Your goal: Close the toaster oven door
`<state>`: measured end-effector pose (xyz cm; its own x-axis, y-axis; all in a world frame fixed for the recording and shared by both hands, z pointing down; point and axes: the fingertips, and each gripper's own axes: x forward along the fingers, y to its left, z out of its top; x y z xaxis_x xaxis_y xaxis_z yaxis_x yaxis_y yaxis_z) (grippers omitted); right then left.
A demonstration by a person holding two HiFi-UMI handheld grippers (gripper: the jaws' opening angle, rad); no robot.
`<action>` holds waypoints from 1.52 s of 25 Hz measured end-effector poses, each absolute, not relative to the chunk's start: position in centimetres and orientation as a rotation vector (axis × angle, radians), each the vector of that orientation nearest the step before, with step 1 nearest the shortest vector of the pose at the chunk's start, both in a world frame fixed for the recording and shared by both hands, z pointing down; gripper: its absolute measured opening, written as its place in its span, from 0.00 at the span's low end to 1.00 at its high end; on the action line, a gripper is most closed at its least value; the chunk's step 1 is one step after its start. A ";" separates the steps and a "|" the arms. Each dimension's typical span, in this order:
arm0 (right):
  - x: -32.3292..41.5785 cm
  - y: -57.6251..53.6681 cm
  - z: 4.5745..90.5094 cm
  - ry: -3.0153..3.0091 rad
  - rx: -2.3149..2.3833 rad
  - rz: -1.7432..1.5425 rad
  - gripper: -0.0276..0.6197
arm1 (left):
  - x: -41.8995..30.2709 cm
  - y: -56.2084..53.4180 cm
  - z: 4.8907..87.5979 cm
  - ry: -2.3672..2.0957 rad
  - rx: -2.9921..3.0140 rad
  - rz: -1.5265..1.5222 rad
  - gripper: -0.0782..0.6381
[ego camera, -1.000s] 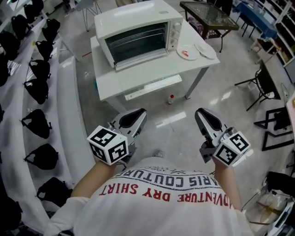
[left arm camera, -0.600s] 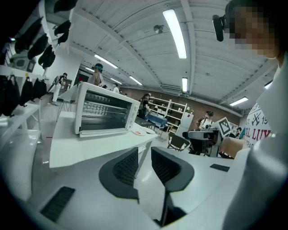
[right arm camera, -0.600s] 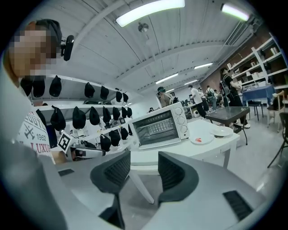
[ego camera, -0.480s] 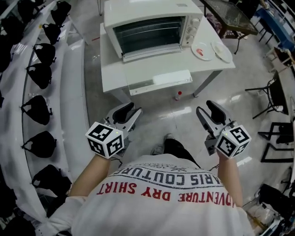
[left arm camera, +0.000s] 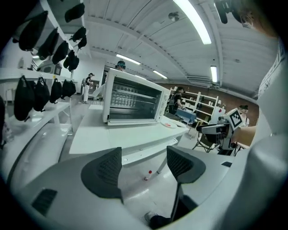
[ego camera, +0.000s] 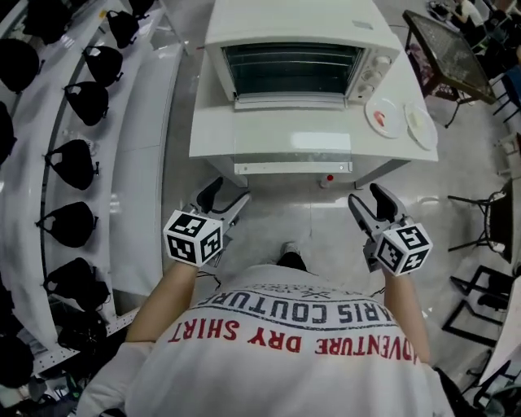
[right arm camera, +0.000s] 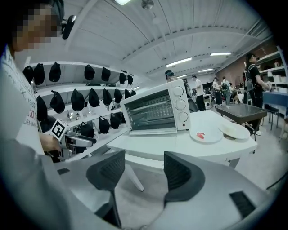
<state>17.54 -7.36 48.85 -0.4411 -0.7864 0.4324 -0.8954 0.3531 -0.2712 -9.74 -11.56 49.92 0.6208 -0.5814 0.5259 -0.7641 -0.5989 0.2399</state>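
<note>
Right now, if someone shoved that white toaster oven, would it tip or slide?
The toaster oven is wide, boxy and sits flat, so it probably would not tip. The white table looks smooth and glossy, so it might slide a little. Its metal-looking body suggests some weight.

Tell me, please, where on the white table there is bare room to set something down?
The strip of table left of the toaster oven and its open door is bare. A small patch at the front right corner, in front of the plates, is free too. Right of the oven the two plates crowd it.
</note>
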 end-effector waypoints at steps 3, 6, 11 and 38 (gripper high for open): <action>18.4 -8.5 51.0 -2.367 1.434 0.677 0.44 | -9.8 -12.2 51.5 -1.126 2.352 0.573 0.55; 18.8 -9.6 52.9 -2.356 1.369 0.671 0.44 | -10.1 -12.5 53.1 -1.180 2.313 0.579 0.55; 19.4 -11.3 56.2 -2.308 1.312 0.654 0.44 | -10.0 -12.8 55.7 -1.213 2.256 0.589 0.55; 17.0 -15.6 64.6 -2.233 1.323 0.774 0.35 | -9.1 -17.9 63.9 -1.112 2.209 0.600 0.50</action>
<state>17.01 -15.56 64.57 -0.4524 -0.6483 0.6124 -0.8882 0.3892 -0.2442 -9.11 -17.90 63.94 0.5494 -0.5604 0.6197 -0.8256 -0.4784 0.2993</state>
